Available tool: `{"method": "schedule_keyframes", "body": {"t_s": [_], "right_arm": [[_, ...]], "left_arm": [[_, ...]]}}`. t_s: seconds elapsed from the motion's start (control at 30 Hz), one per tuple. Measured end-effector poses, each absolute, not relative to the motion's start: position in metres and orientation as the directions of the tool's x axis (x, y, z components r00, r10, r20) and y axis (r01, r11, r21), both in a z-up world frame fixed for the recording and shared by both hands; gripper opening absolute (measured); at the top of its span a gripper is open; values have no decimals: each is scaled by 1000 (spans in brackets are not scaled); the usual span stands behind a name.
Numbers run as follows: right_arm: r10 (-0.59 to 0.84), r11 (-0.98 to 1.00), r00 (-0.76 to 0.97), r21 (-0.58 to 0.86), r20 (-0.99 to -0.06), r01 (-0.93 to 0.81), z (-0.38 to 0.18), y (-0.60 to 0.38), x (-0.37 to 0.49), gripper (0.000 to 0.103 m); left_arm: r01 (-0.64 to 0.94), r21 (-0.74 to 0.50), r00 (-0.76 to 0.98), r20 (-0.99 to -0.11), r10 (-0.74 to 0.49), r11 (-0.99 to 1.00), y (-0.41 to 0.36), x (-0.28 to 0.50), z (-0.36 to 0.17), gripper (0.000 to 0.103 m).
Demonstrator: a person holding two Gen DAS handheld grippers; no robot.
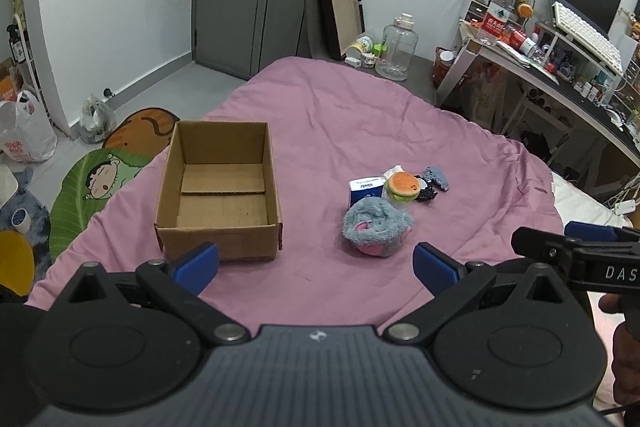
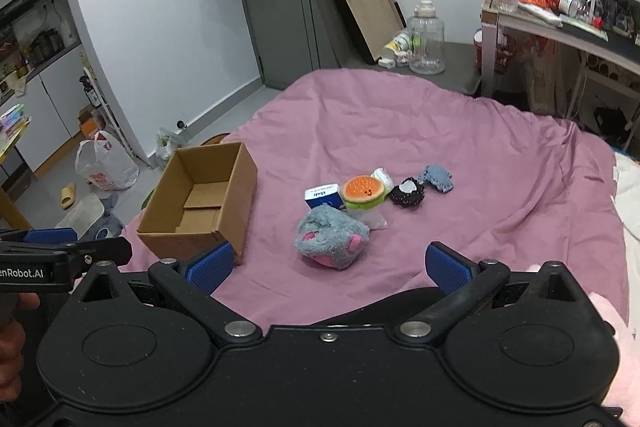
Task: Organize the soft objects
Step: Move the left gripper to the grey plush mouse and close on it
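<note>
A pink bed cover (image 1: pixel 328 115) is spread over the bed, and on it stands an open cardboard box (image 1: pixel 219 191) with nothing inside; only its bottom flaps show. I take this box as the landmark.

To the right of the box, apart from it, lies a small group of soft things. The nearest one to the box is a grey-blue plush toy with pink parts (image 1: pixel 376 227), lying on its side. Just behind it, farther from the cameras, stands a small blue and white tissue pack (image 1: pixel 366 189), and beside this pack is a plush hamburger (image 1: pixel 403 185) with an orange top and a green layer, touching or almost touching the pack. A white object shows behind the hamburger, but I cannot tell what it is. Still farther to the right of the box are a small black plush item (image 2: pixel 407 195) and then a small grey-blue fluffy piece (image 2: pixel 437 177), close to each other.

The left claw (image 1: pixel 316 267) is open, its blue pads wide apart, with nothing between them; it hangs above the cover, in front of the box and the grey-blue toy. The right claw (image 2: pixel 338 267) is open too and holds nothing; it is to the right of the box, in front of the plush toy.
</note>
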State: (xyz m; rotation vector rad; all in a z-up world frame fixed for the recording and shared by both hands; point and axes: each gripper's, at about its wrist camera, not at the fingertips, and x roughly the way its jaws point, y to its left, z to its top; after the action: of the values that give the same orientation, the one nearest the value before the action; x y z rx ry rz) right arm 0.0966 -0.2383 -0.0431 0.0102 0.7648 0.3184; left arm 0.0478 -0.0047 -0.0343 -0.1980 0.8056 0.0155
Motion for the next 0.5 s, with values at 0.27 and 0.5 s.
{"method": "schedule_keyframes", "body": {"t_s": [0.27,0.5], "right_arm": [[294,952,642,156,-708,-264,-59,-237,125,103],[318,945,611,196,-725,-260,-73,-237,149,103]], "left_arm": [[-108,-196,671,-738,-74,975,0,74,-49,102],[-122,-227,656,-749,-93,966,1,96,-63,102]]}}
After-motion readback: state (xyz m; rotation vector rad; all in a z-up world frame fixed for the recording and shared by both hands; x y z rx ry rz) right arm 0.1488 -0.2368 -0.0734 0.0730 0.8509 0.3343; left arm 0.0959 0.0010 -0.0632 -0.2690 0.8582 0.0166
